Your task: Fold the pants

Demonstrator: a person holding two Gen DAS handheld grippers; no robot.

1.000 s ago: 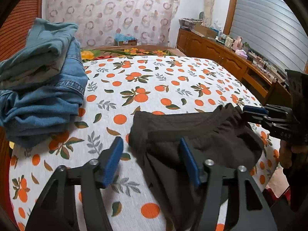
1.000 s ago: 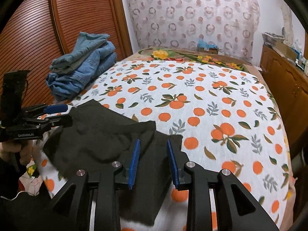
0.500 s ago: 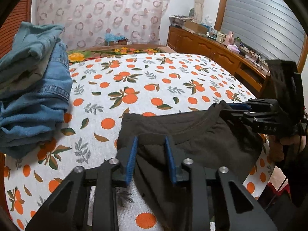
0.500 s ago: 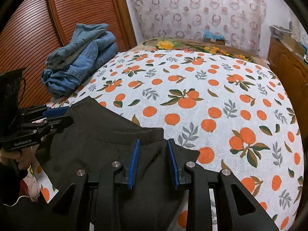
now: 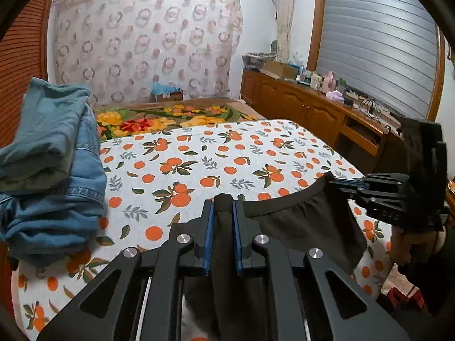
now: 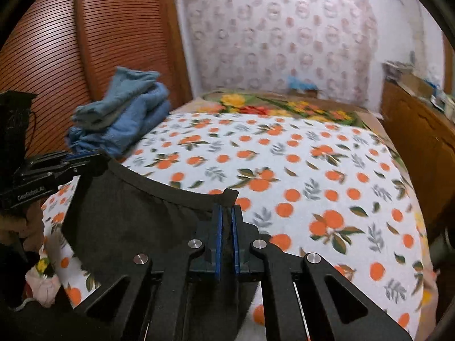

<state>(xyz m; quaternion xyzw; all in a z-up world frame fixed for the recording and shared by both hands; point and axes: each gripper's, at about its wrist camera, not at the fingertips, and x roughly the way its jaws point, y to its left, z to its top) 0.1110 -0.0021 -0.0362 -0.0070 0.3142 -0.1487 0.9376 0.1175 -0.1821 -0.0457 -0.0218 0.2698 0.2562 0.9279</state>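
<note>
The left gripper [image 5: 223,213] and right gripper [image 6: 226,218] have just closed, each clenched on an end of the dark pants [image 5: 298,221] waistband. It stretches between them above the bed [image 5: 199,156], low in both frames.

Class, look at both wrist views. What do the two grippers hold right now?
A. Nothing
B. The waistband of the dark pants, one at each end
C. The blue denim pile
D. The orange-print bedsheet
B: the left gripper and the right gripper are each shut on an end of the waistband of the dark pants, which sags between them above the bedsheet; the blue denim pile lies untouched.
</note>
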